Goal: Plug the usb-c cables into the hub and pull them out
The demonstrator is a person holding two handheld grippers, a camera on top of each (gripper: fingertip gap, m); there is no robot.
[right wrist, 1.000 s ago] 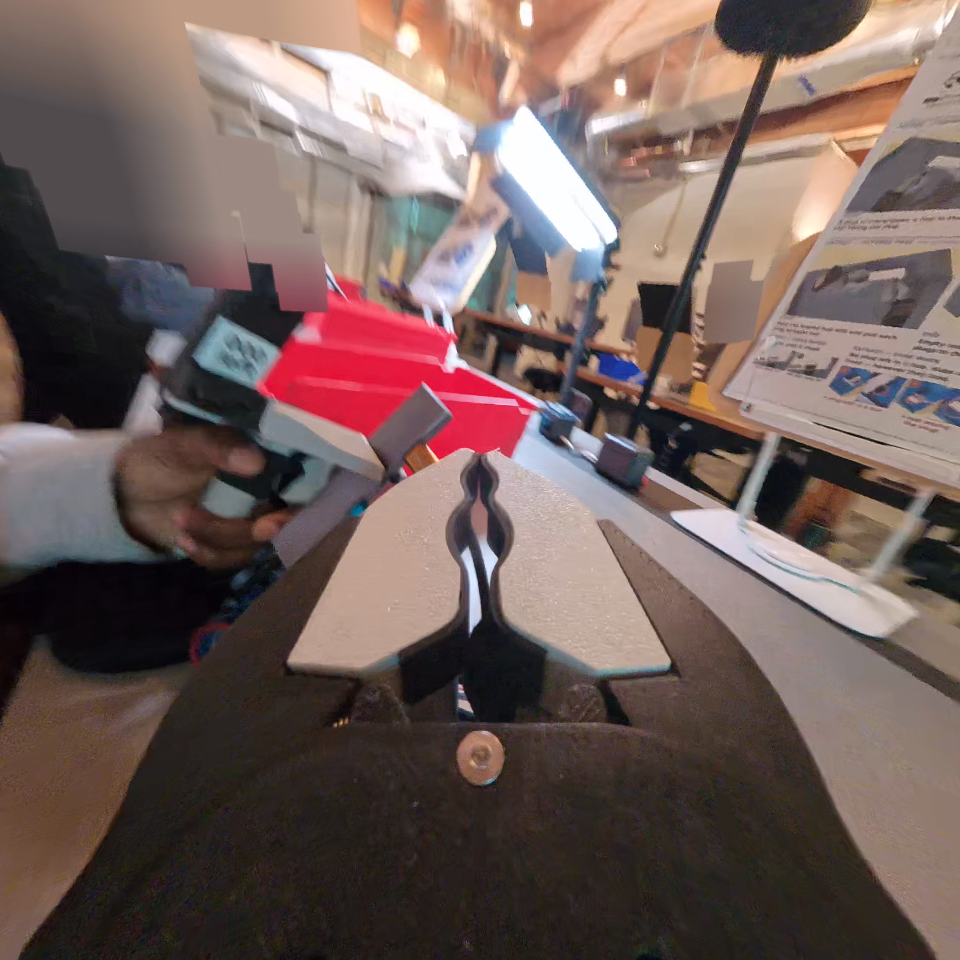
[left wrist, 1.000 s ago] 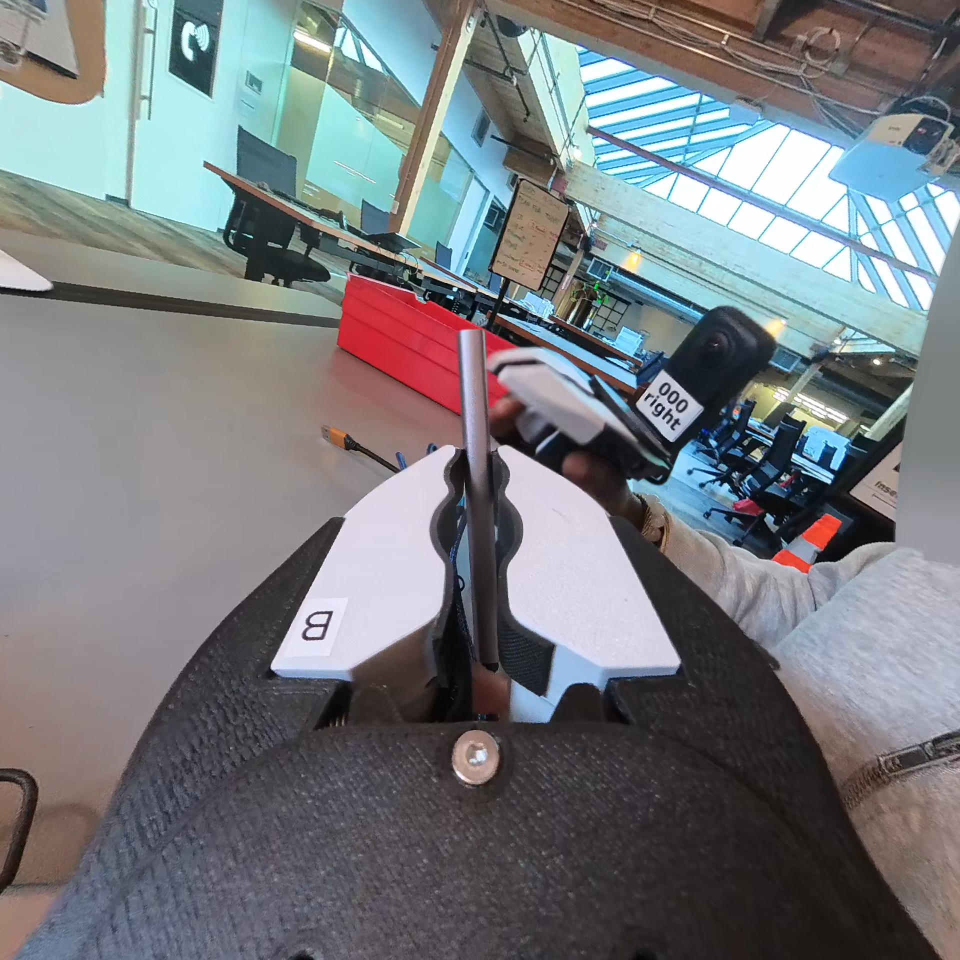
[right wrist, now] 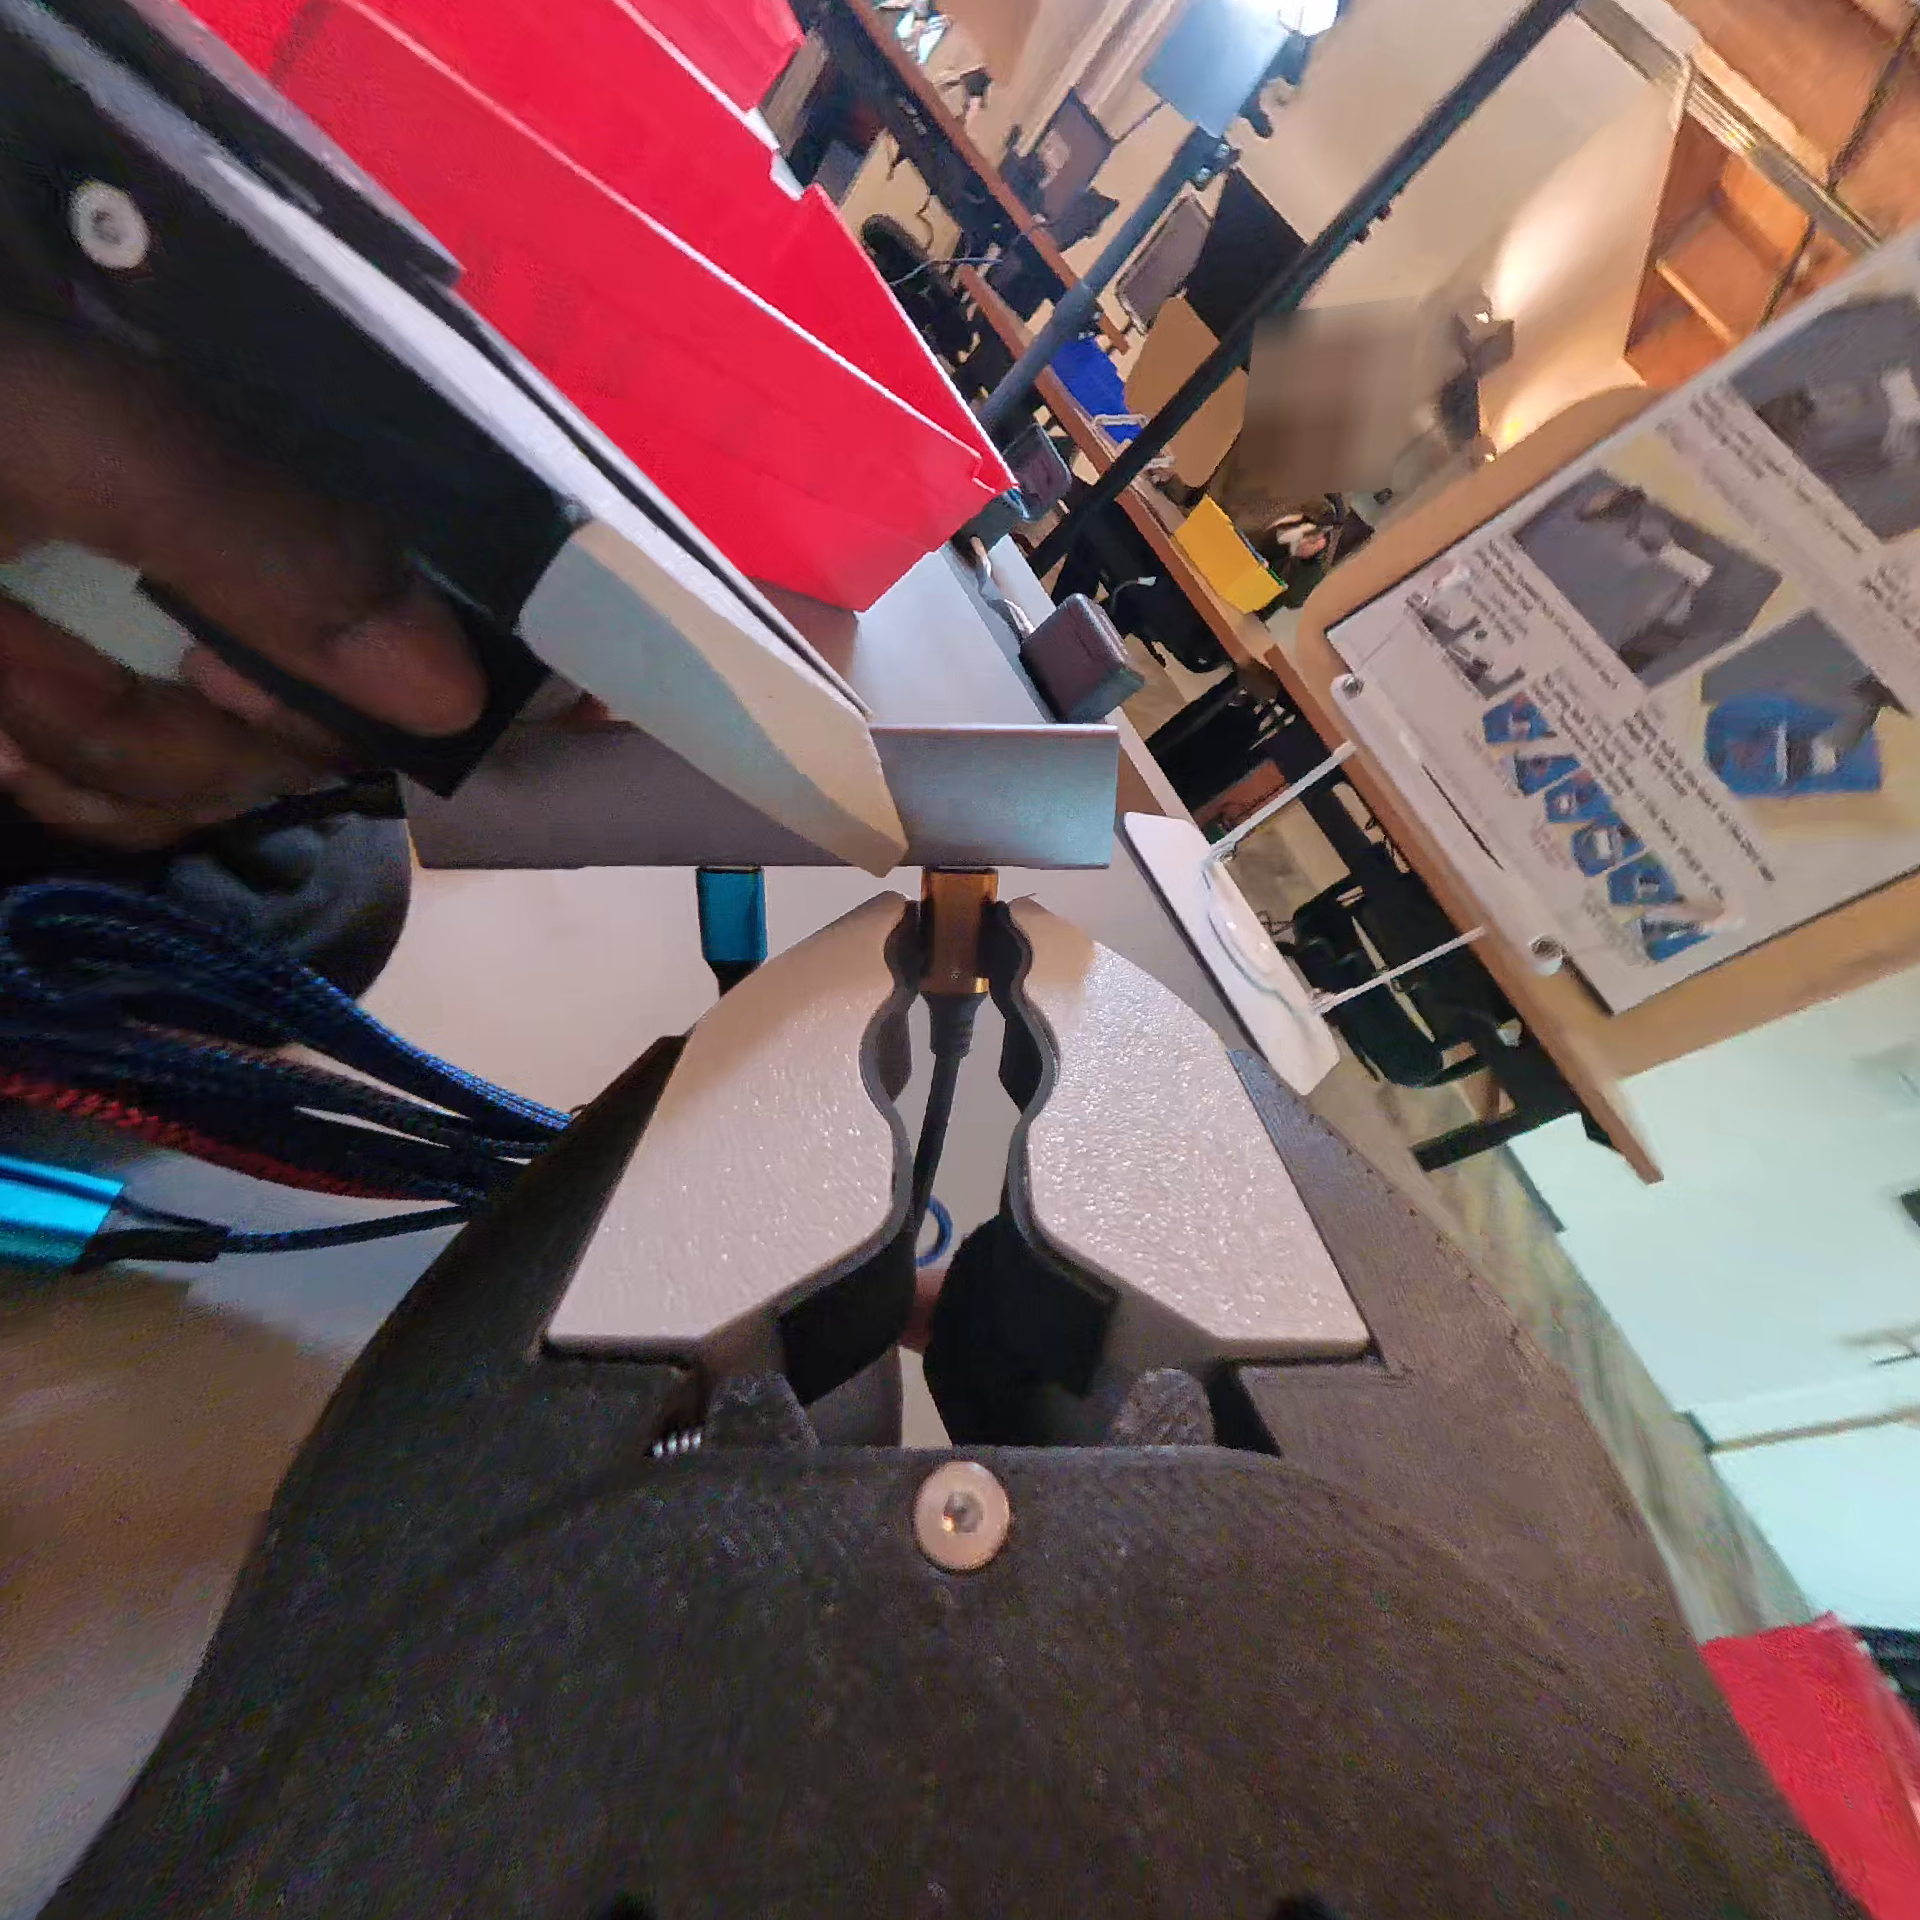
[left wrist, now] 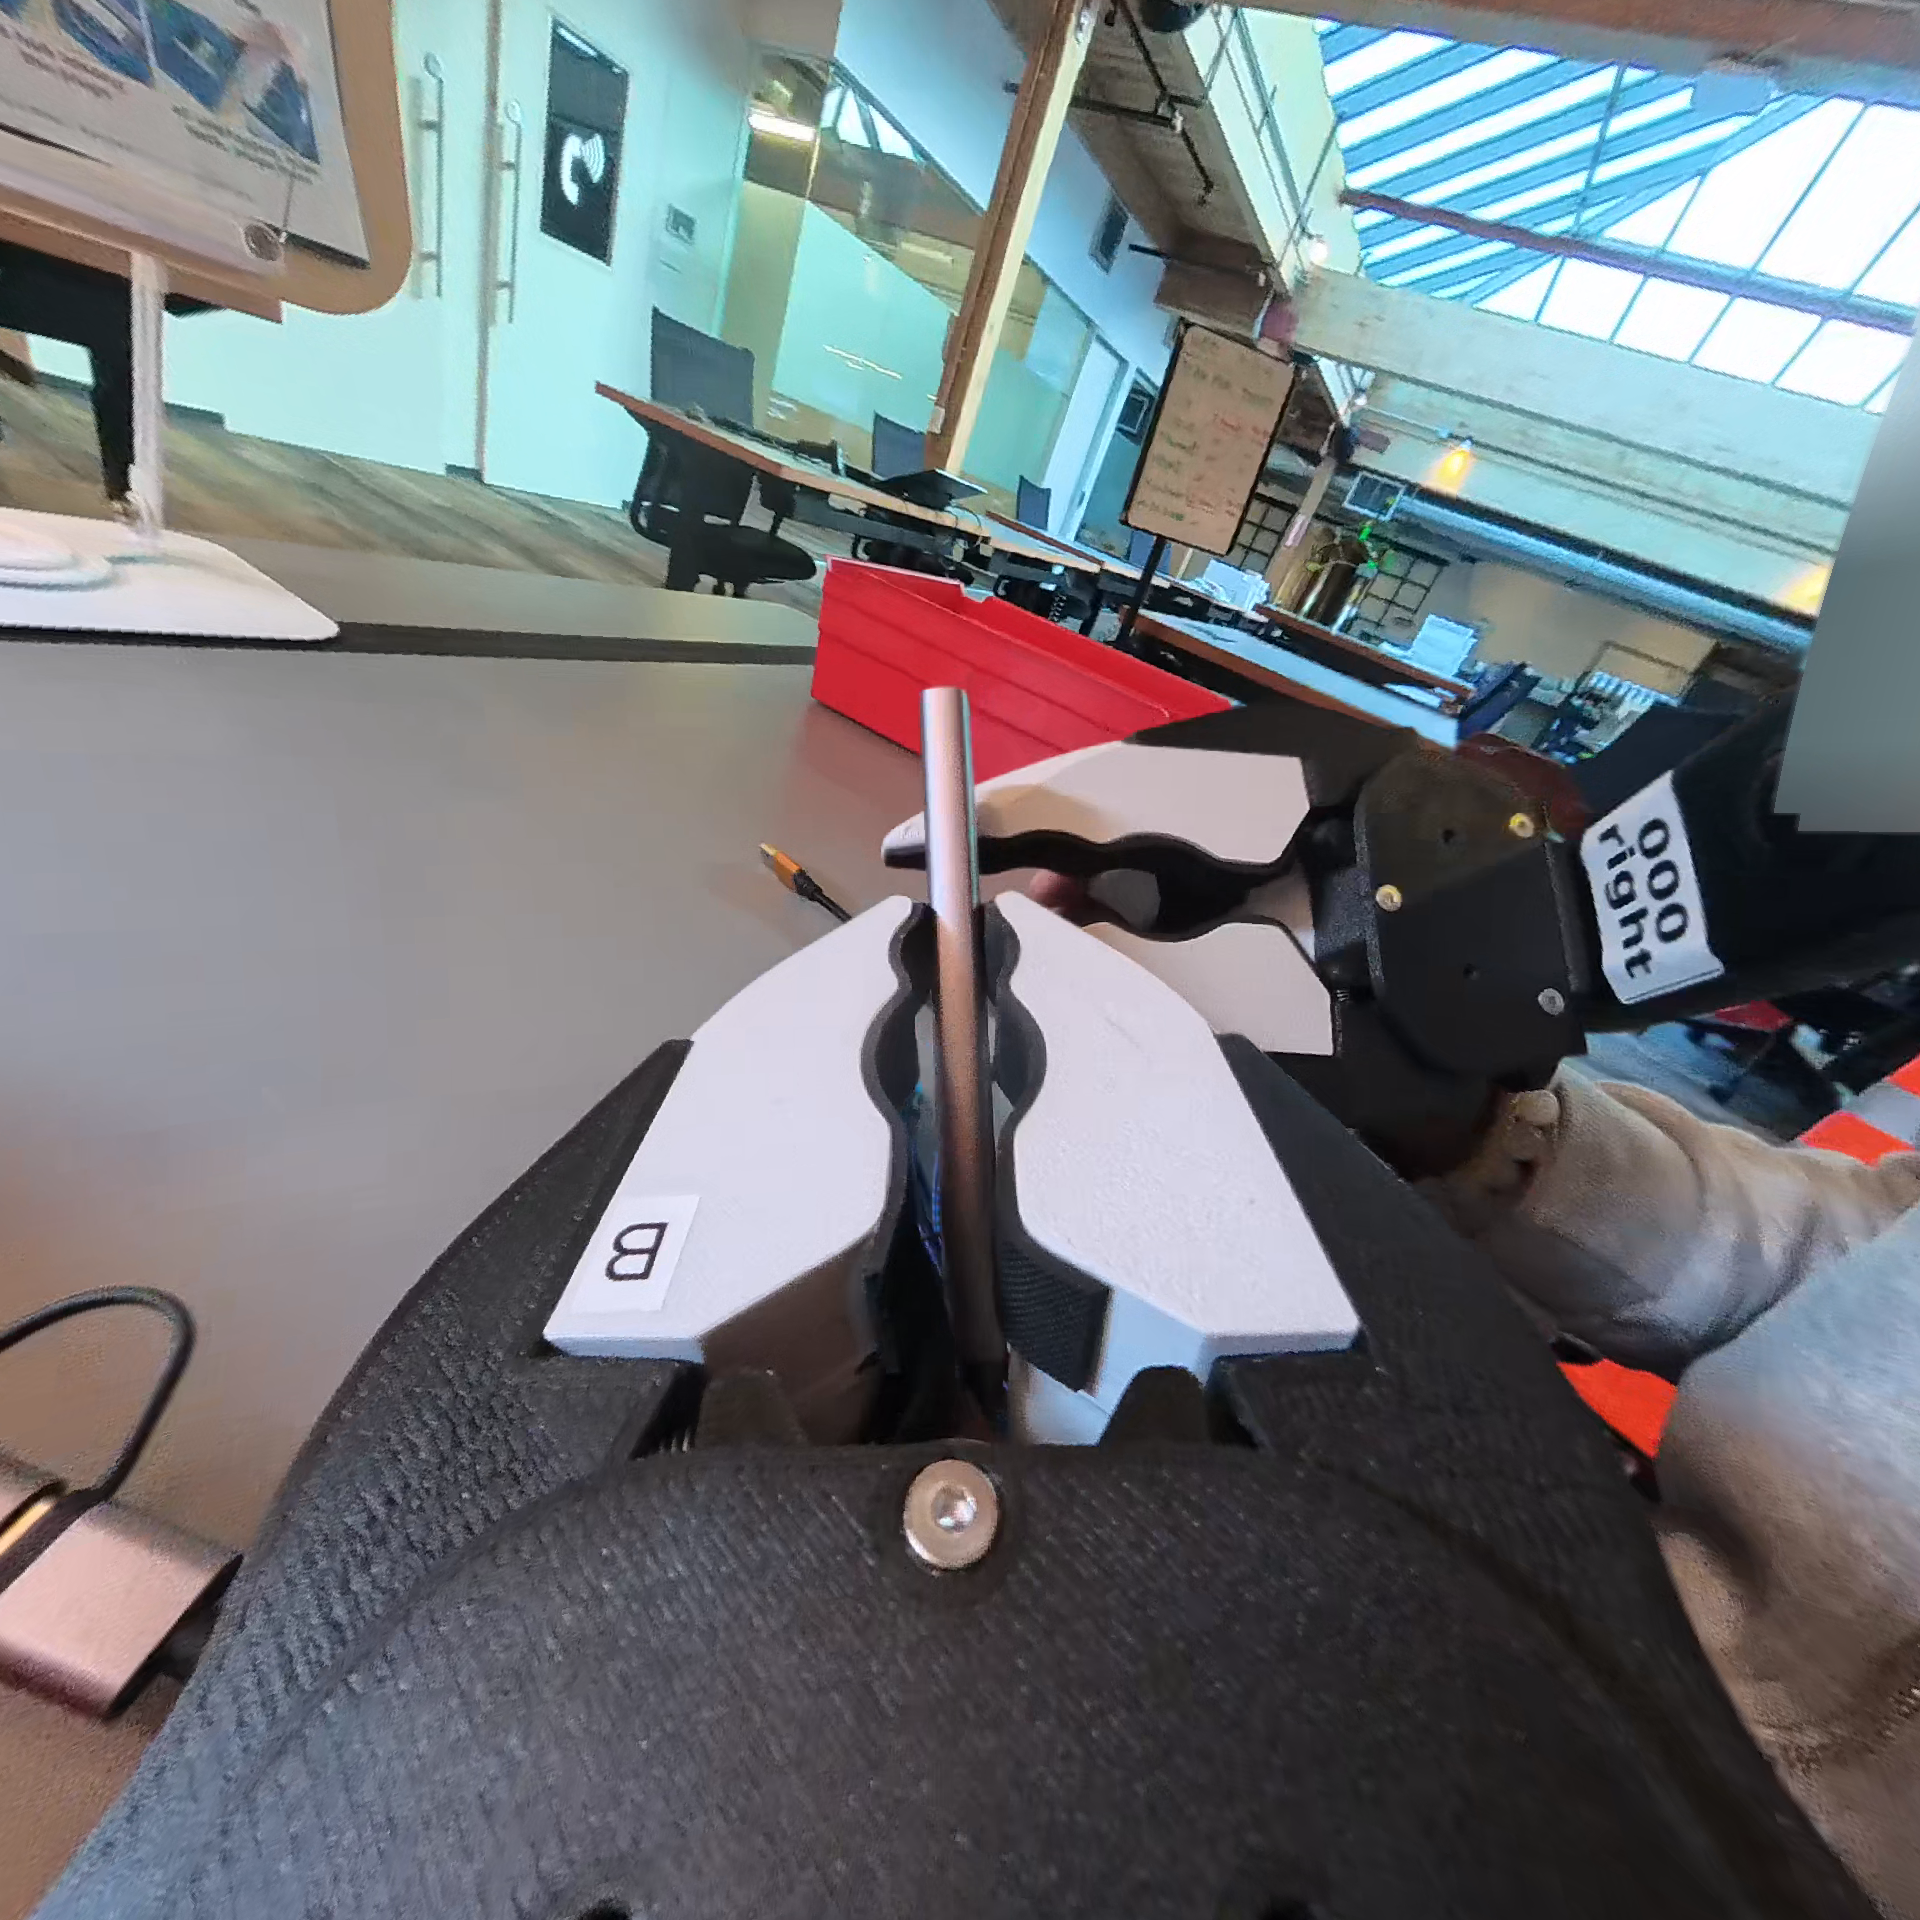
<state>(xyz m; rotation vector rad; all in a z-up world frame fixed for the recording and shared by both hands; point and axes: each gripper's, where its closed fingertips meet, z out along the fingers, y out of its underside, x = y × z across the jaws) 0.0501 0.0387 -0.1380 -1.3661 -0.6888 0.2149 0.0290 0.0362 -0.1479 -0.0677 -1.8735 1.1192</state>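
At the middle left of the right wrist view, the left tongs (right wrist: 883, 831) are squeezed shut on the grey hub (right wrist: 997, 795). A blue plug (right wrist: 730, 914) sits in the hub. Just right, the right tongs (right wrist: 956, 920) pinch the gold plug (right wrist: 958, 935), which touches the hub's lower edge.

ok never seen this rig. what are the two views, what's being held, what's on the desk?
No robot: a person holds a two-finger gripper in each hand, each with a camera looking along its fingers.

Left view: the left gripper is shut on the grey hub, seen edge-on. The right gripper comes in from the side. An orange plug lies loose on the grey table, with a red bin behind.

Right view: the right gripper is shut on a gold plug at the hub's edge; whether it is fully seated I cannot tell. A blue plug sits in the hub beside it. Braided cables trail left.
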